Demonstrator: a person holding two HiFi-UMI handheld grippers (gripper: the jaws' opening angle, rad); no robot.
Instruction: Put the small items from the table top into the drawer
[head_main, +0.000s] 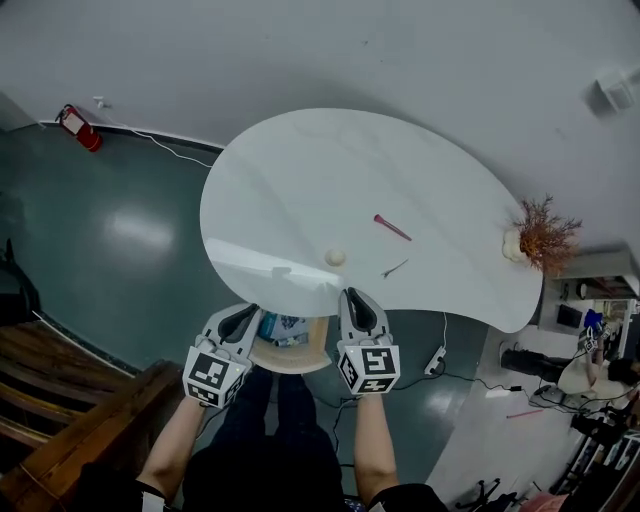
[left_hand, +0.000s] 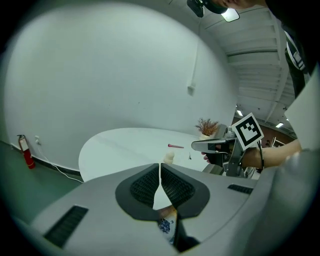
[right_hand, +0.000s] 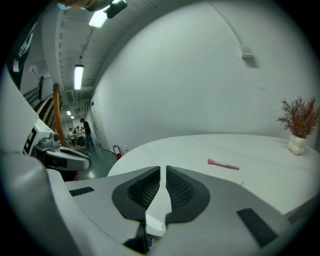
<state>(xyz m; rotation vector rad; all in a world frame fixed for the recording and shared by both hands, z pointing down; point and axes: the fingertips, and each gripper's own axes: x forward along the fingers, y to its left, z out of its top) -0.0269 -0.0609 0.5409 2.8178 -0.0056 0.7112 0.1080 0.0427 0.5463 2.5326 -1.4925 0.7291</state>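
Left gripper and right gripper closed, empty, flanking open drawer under table near edge; its contents partly hidden.

One table is recorded. Three small items are counted on its top: one pink stick, one pale ball and one thin dark piece. One vase with one dried plant is noted at the table's edge. One drawer is counted; its contents are too hidden to be counted. Two grippers are counted: one left gripper and one right gripper. On the floor, one red extinguisher and one power strip are recorded.
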